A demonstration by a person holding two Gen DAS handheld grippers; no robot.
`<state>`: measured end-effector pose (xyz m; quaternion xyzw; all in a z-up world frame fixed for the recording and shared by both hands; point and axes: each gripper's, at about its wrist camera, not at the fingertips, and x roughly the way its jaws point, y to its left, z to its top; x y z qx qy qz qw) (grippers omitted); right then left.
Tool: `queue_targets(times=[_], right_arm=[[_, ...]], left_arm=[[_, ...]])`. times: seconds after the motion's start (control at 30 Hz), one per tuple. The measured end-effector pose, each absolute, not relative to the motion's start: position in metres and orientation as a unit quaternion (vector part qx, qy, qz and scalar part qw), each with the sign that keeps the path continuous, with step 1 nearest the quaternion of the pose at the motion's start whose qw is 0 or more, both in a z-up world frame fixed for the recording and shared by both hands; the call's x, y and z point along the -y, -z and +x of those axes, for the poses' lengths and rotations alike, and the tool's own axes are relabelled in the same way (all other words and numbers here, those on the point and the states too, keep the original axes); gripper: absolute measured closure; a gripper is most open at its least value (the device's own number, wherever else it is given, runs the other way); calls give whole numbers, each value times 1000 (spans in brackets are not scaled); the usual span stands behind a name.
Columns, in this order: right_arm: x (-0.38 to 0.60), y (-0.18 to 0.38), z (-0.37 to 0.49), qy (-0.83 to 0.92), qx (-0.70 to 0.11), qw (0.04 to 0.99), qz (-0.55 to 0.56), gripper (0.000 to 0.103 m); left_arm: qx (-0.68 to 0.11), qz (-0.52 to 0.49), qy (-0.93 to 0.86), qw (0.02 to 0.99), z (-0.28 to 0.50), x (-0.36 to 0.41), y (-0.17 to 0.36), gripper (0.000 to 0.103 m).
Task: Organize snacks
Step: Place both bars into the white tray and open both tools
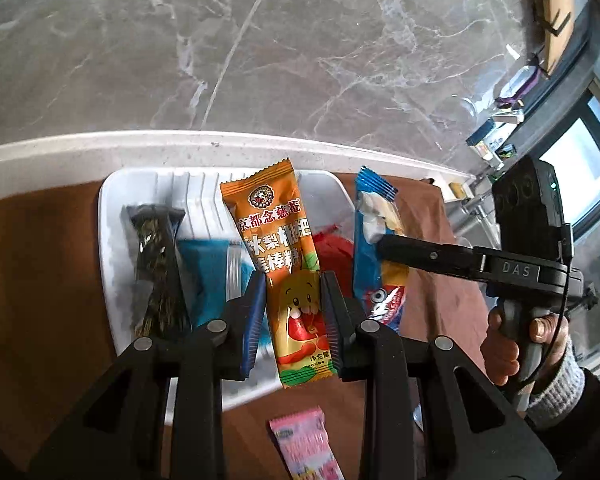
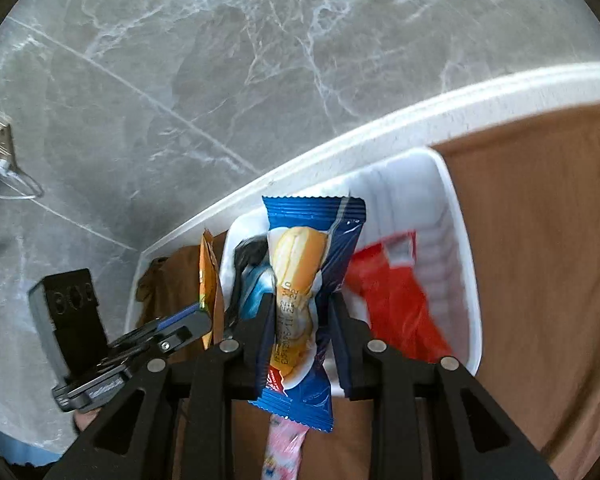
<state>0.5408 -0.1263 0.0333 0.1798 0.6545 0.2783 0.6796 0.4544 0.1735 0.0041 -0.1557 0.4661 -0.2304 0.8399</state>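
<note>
My left gripper (image 1: 294, 312) is shut on an orange lollipop packet (image 1: 288, 264) and holds it upright over the white tray (image 1: 112, 208). My right gripper (image 2: 298, 320) is shut on a blue snack packet (image 2: 300, 280), also seen in the left wrist view (image 1: 374, 248), held at the tray's right side. In the tray (image 2: 460, 240) lie a dark packet (image 1: 158, 264), a light blue packet (image 1: 208, 272) and a red packet (image 2: 396, 292). A pink packet (image 1: 308, 448) lies on the brown cloth in front of the tray.
The tray sits on a brown cloth (image 2: 540, 240) near the white table edge (image 1: 100, 148). Beyond the edge is a grey marble floor (image 1: 260, 40). Shelving with small items (image 1: 512, 112) stands at the far right.
</note>
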Motion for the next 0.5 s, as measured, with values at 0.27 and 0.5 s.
queue_targets(times=[0.27, 0.5], right_arm=[[114, -29, 549, -263, -638, 717, 98, 71], [120, -53, 530, -277, -622, 725, 106, 71]], left_arm=[[-482, -144, 202, 840, 476, -168, 14, 67], [-463, -127, 191, 856, 460, -182, 5, 64]])
